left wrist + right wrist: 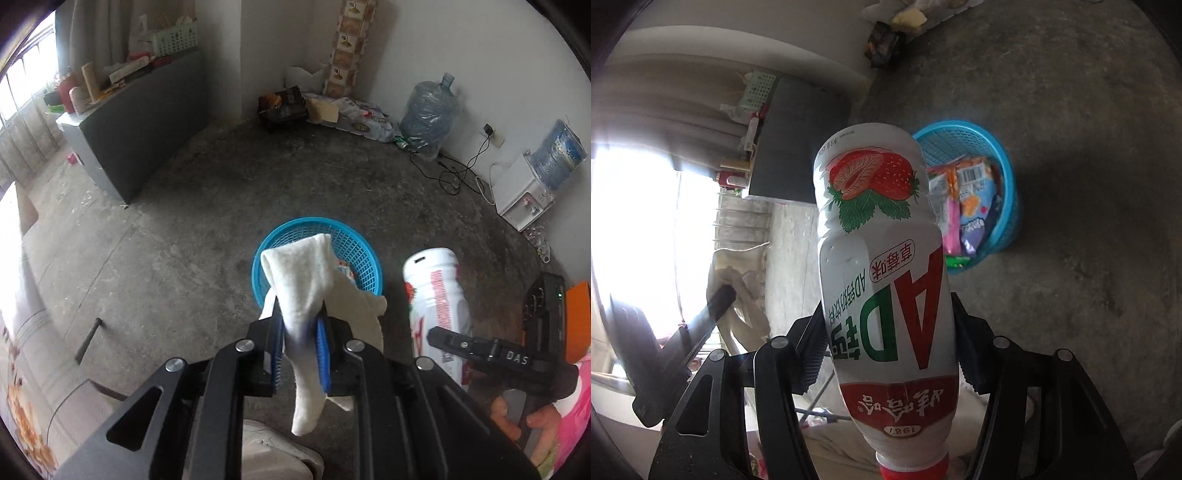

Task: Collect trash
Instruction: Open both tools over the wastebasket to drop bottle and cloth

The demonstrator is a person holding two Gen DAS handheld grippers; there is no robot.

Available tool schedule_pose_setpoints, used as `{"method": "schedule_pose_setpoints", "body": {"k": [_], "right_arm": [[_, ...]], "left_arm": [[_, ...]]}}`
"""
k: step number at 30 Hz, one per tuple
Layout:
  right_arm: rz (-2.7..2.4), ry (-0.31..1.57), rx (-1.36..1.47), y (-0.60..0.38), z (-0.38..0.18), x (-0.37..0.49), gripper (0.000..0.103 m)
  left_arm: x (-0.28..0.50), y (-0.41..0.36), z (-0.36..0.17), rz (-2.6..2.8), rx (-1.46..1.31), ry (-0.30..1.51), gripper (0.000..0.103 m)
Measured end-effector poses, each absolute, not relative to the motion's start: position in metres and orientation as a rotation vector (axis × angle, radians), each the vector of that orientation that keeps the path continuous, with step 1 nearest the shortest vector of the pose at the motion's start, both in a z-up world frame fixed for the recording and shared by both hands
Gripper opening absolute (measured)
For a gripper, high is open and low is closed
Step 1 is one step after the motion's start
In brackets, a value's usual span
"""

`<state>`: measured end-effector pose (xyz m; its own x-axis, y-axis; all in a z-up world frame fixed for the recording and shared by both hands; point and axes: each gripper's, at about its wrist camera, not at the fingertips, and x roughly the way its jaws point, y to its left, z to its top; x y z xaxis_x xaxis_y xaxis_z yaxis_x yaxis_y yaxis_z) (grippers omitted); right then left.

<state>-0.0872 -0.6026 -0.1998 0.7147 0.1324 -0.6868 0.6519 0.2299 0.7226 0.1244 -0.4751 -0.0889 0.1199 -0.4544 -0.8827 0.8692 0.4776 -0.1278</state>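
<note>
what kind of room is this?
Probably a bare room in a home, used partly for storage: rough concrete floor, a water dispenser beside a spare water jug, and a cluttered grey cabinet.

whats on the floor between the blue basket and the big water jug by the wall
Bare concrete floor, in the left wrist view: nothing lies between the blue basket and the water jug; black cables trail off to the side.

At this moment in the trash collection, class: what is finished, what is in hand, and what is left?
Done: snack wrappers already lie in the blue basket. In hand: the left gripper pinches a white cloth above the basket, and the right gripper clamps a strawberry milk bottle. Left: dropping both in; more litter sits by the far wall.
</note>
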Motion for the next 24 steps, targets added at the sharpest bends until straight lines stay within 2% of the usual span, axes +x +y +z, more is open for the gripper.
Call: {"method": "schedule_pose_setpoints", "body": {"k": [2,3,4,8,11,20,24], "right_arm": [[-0.381,0.751,1.312,-0.623,-0.207,-0.063,0.062],[-0.358,0.770,1.325,-0.635,-0.218,-0.046,0.069],[-0.365,0.784,1.347,-0.648,-0.230,-0.035,0.072],[-0.587,0.915,1.329,-0.673,-0.273,-0.025,0.072],[-0.568,0.850,1.390,-0.661,-0.281,-0.048,0.072],[-0.626,0.832,1.275,-0.598,-0.250,-0.120,0.072],[-0.641,0.844,1.142,-0.574,-0.221,-0.129,0.072]], "left_arm": [[0.137,-0.498,-0.096,-1.026,0.476,1.101,0.043],[0.144,-0.508,-0.100,-1.006,0.474,1.110,0.065],[0.148,-0.514,-0.101,-0.986,0.469,1.103,0.071],[0.154,-0.508,-0.104,-0.938,0.420,1.129,0.074],[0.155,-0.485,-0.101,-0.946,0.397,1.139,0.074],[0.125,-0.408,-0.056,-0.976,0.353,1.041,0.074],[0.105,-0.360,-0.022,-0.991,0.294,0.949,0.081]]}}
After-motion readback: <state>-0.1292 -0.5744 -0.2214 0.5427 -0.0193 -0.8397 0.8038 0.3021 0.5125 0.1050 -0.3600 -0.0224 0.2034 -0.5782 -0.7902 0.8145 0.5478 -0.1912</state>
